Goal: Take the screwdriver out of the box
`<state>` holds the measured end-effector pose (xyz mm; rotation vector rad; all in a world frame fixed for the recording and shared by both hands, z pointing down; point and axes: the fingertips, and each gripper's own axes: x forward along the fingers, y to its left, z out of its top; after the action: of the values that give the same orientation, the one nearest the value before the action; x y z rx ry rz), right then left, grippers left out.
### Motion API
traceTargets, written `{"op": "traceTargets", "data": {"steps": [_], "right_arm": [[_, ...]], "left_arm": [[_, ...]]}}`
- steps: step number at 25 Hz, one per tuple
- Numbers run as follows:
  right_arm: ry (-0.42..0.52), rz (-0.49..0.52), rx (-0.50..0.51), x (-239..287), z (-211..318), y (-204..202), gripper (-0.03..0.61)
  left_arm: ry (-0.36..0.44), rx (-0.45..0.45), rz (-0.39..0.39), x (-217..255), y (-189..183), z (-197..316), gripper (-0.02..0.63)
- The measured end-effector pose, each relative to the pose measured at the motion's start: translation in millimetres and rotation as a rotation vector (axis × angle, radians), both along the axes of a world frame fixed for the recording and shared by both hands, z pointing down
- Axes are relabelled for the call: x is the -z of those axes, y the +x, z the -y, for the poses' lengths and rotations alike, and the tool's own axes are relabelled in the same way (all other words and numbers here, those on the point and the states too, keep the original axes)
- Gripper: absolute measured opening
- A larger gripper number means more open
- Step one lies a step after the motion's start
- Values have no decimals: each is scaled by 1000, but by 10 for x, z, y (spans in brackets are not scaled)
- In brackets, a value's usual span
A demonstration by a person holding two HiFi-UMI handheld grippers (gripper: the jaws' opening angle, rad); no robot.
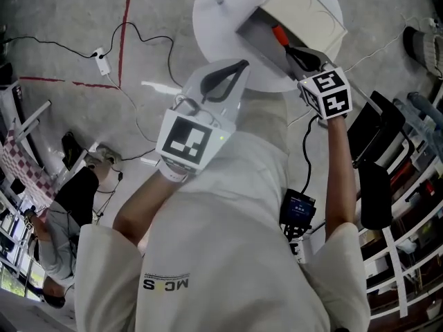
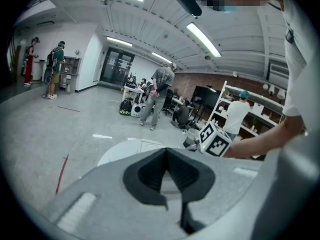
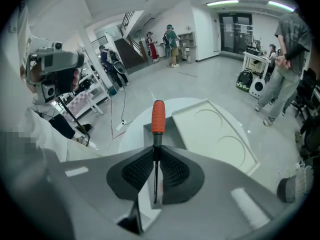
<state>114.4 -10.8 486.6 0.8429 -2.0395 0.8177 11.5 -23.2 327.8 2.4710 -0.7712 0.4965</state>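
Note:
The screwdriver, orange-handled with a dark shaft, is clamped between the pads of my right gripper, handle pointing away over the box. In the head view the orange handle shows above the grey open box on the round white table, with the right gripper shut on its shaft. The box's cream lid stands open behind it. My left gripper hovers near the table's front edge, apart from the box. Its tips meet, with nothing between them.
The white round table stands on a grey concrete floor with cables and a power strip. Shelving lines the right side. Several people stand in the room beyond. A red tape line crosses the floor.

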Motion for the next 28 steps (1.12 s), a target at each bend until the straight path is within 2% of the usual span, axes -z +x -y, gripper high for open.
{"op": "traceTargets", "data": {"steps": [7, 17, 28], "right_arm": [[71, 28, -49, 538, -29, -2, 42], [231, 70, -134, 1446, -5, -4, 42], [423, 129, -291, 2255, -230, 15, 41]], "left_arm": [[39, -27, -6, 276, -27, -58, 2], [108, -56, -27, 630, -68, -44, 2], [200, -72, -51, 998, -168, -30, 2]]}}
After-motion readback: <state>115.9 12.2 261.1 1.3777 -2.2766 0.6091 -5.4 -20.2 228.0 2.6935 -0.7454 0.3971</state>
